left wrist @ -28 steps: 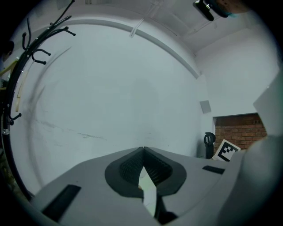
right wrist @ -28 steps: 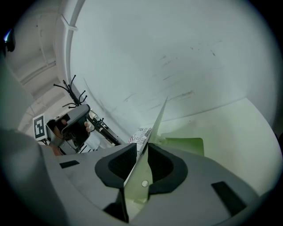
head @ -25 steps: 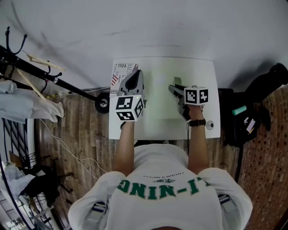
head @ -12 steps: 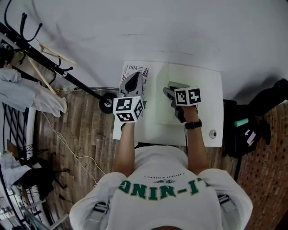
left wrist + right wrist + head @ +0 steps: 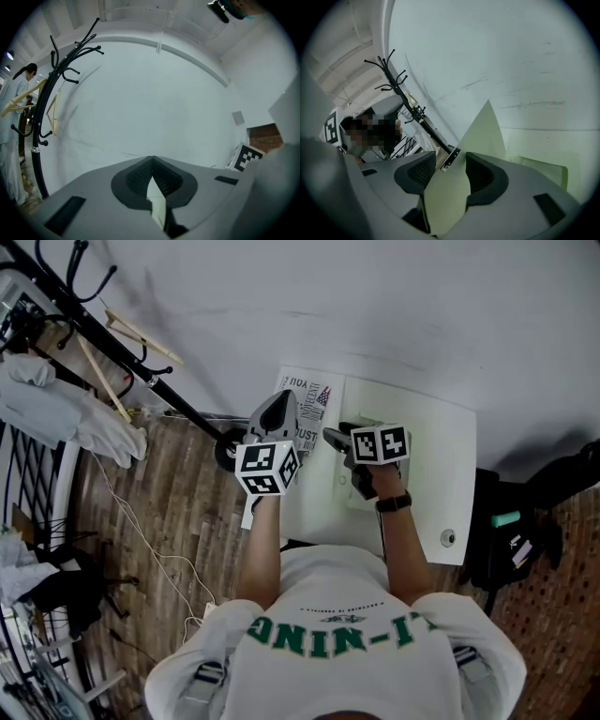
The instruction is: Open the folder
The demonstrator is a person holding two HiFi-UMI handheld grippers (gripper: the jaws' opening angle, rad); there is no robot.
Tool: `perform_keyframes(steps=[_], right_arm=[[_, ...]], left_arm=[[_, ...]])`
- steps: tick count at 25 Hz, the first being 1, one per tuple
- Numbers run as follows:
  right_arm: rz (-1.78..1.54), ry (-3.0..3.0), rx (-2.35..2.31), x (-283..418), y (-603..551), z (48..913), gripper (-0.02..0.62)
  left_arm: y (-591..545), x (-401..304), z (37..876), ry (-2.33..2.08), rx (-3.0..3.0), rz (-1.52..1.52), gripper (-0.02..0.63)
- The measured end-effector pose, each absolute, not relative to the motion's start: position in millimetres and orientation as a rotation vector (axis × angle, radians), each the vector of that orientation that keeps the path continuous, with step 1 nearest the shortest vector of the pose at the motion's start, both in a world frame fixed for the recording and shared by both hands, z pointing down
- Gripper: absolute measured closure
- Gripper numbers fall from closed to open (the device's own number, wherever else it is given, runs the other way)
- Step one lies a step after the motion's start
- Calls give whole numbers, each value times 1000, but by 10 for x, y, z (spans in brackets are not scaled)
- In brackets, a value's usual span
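The pale green folder (image 5: 359, 501) lies on the white table (image 5: 441, 456). Its cover (image 5: 487, 131) stands raised between the jaws of my right gripper (image 5: 334, 437) (image 5: 450, 158). Those jaws have just been opening, and the pads now stand apart, with the sheet loose in the gap. A metal clip strip (image 5: 449, 160) shows beside the sheet. My left gripper (image 5: 275, 409) (image 5: 152, 160) hovers at the table's left edge, pointing level. Its tips meet, and a thin pale sheet (image 5: 157, 199) is pinched between the pads.
A printed paper (image 5: 314, 395) lies at the table's left end. A black coat rack (image 5: 122, 343) (image 5: 42, 117) stands left of the table, where a person (image 5: 14, 93) also shows. A dark bag (image 5: 525, 512) sits on the right, and a small round thing (image 5: 448, 538) lies near the table's front right corner.
Both grippers have moved left across the table, the right one bringing the folder cover with it. The head view has drifted, so the table now sits further right.
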State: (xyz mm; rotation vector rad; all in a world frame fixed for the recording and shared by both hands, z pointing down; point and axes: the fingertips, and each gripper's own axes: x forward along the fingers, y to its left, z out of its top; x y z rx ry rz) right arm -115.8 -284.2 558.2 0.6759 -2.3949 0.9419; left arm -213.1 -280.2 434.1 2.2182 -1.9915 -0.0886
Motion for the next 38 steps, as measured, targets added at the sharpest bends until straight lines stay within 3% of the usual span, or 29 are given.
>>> perform_keyframes(steps=[17,38], right_arm=[[953,-2392,403,-2308,-2738,6086,327],[1022,-2245,466,-3045,-2769,7316,393]], left_arm=[[-2790,-2946,4631,-2054,2099,-35,592],[-2786,-3591,5005,-2035,2054,49,592]])
